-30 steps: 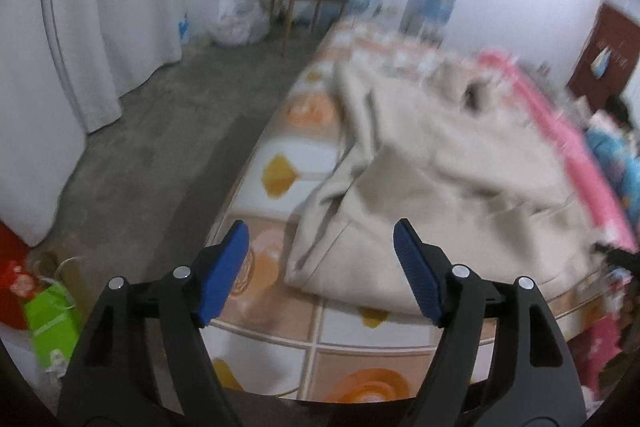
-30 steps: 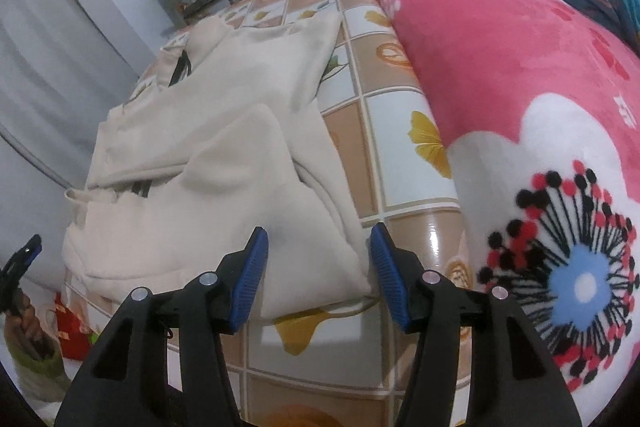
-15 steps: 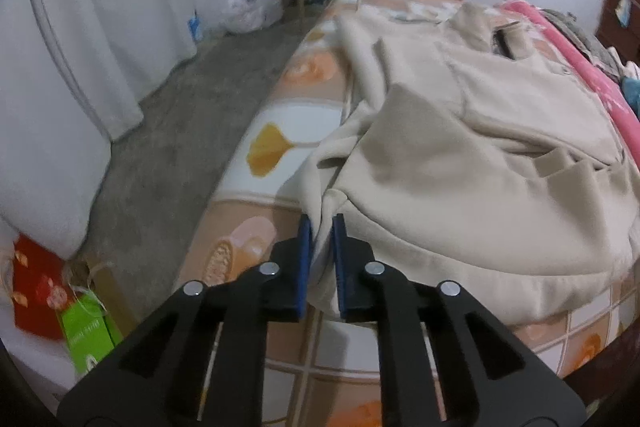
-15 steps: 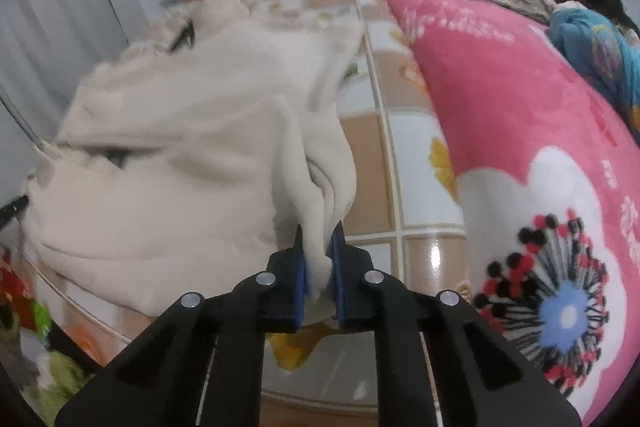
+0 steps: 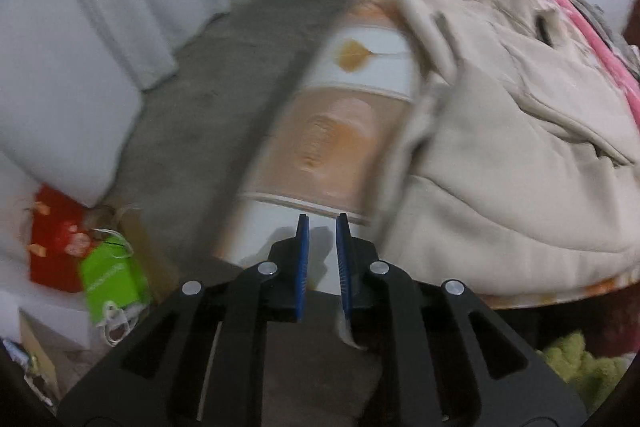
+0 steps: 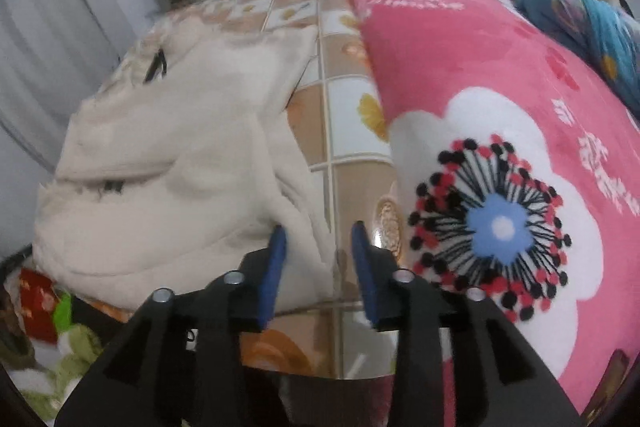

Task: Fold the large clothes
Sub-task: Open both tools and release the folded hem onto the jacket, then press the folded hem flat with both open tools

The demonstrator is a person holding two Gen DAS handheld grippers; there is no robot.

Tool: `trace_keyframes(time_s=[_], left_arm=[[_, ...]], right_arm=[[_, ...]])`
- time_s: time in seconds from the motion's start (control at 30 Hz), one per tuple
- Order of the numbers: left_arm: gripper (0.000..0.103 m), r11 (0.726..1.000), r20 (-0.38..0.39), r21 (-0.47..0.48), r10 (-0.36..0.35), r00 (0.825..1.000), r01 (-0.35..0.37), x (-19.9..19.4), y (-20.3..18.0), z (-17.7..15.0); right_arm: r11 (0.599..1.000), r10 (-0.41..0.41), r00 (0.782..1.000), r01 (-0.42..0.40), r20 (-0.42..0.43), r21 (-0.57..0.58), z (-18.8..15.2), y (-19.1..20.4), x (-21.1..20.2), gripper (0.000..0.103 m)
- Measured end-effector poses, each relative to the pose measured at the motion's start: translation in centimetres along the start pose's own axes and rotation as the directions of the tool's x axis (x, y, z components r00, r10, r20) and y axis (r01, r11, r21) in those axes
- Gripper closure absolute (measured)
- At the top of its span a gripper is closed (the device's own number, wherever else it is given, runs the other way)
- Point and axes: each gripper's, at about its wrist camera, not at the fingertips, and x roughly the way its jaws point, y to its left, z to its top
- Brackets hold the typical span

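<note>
The large cream fleece garment (image 6: 180,163) is spread on the tile-patterned bed (image 6: 344,131), beside a pink flowered blanket (image 6: 500,115). The left hand-held gripper (image 5: 321,223) is held narrowly parted, empty; the right hand-held gripper (image 6: 318,233) is parted, its left finger against the hem.

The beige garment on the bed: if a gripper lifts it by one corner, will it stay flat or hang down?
The beige garment would probably sag and hang: it already lies in soft folds. It looks thick, so likely rather heavy. The bed cover under it looks glossy, so it may slide.
</note>
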Motion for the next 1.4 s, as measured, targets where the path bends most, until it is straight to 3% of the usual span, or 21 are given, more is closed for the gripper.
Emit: trace_keyframes(time_s=[0.07, 0.1, 0.2, 0.3, 0.33, 0.4, 0.47, 0.5, 0.57, 0.67, 0.73, 0.8, 0.83, 0.93, 1.07, 1.2, 1.33, 1.4], left_arm=[[0.089, 0.999, 0.069, -0.024, -0.042, 0.997, 0.044, -1.7, 0.5, 0.6], [0.089, 0.997, 0.099, -0.019, -0.073, 0.992, 0.075, -2.5, 0.3, 1.0], [0.079, 0.978, 0.133, 0.051, -0.21, 0.969, 0.204, -3.7, -2.5, 1.7], [0.068, 0.917, 0.079, 0.125, -0.391, 0.917, 0.38, -3.4, -7.2, 1.2], [0.068, 0.884, 0.037, 0.145, -0.453, 0.891, 0.444, -3.0, -9.2, 0.8], [0.068, 0.835, -0.037, 0.178, -0.523, 0.851, 0.521, -2.1, -12.2, 0.3], [0.068, 0.805, -0.079, 0.227, -0.545, 0.835, 0.548, -1.5, -15.2, -0.6], [0.068, 0.799, -0.085, 0.246, -0.546, 0.834, 0.548, -1.2, -16.0, -0.9], [0.067, 0.81, -0.082, 0.291, -0.509, 0.857, 0.509, -0.6, -17.7, -1.3], [0.068, 0.821, -0.031, 0.371, -0.457, 0.889, 0.435, -0.8, -18.9, -1.4], [0.077, 0.827, -0.004, 0.397, -0.431, 0.902, 0.397, -0.9, -19.2, -1.5], [0.096, 0.825, 0.016, 0.428, -0.414, 0.91, 0.368, -0.9, -19.3, -1.3], [0.099, 0.825, 0.028, 0.438, -0.409, 0.912, 0.356, -1.2, -19.2, -1.4], [0.1, 0.831, 0.131, 0.458, -0.416, 0.9, 0.317, -3.1, -19.2, -1.0], [0.1, 0.841, 0.165, 0.448, -0.412, 0.896, 0.304, -3.4, -19.0, 0.0], [0.1, 0.85, 0.123, 0.406, -0.415, 0.901, 0.336, -0.6, -19.5, 0.4], [0.099, 0.849, 0.204, 0.455, -0.392, 0.897, 0.268, -1.8, -20.1, 0.0], [0.099, 0.851, 0.191, 0.46, -0.374, 0.908, 0.253, -1.0, -20.4, -0.2]], right_arm=[[0.999, -0.025, 0.997, 0.027, 0.068, -0.023, 0.4, 0.9, -1.4, 0.065], [0.998, -0.033, 0.995, 0.037, 0.094, -0.041, 0.8, 1.4, -1.8, 0.058], [0.995, 0.026, 0.989, -0.012, 0.146, -0.094, 1.6, 3.7, -2.3, 0.051], [0.982, 0.104, 0.989, -0.084, 0.109, -0.171, 1.8, 6.8, -0.8, 0.048], [0.977, 0.11, 0.99, -0.09, 0.091, -0.194, 1.7, 7.8, 0.0, 0.048], [0.968, 0.068, 0.996, -0.053, 0.054, -0.244, 1.4, 9.8, 1.9, 0.048], [0.965, 0.036, 0.999, -0.027, 0.031, -0.259, 1.3, 10.7, 3.6, 0.048], [0.966, 0.028, 0.999, -0.022, 0.02, -0.258, 1.1, 11.0, 4.0, 0.048], [0.965, -0.02, 1.0, 0.019, 0.0, -0.263, 1.1, 11.1, 5.4, 0.049], [0.96, -0.047, 0.999, 0.041, -0.014, -0.277, 0.8, 11.1, 7.1, 0.067], [0.957, -0.039, 0.999, 0.035, -0.01, -0.287, 0.8, 11.3, 7.0, 0.096], [0.958, -0.042, 0.999, 0.04, 0.0, -0.284, 0.9, 11.3, 6.8, 0.098], [0.963, -0.029, 1.0, 0.03, 0.011, -0.269, 0.9, 11.2, 6.4, 0.099], [0.973, 0.015, 0.996, 0.006, 0.088, -0.231, 1.5, 11.0, 3.7, 0.099], [0.978, 0.029, 0.978, 0.014, 0.204, -0.208, 2.3, 11.3, 0.9, 0.099], [0.978, -0.007, 0.988, 0.039, 0.157, -0.203, 2.4, 11.2, 4.6, 0.099], [0.979, -0.004, 0.981, 0.043, 0.194, -0.198, 2.6, 11.4, 4.0, 0.099], [0.979, -0.008, 0.982, 0.046, 0.187, -0.2, 2.8, 11.3, 4.6, 0.099]])
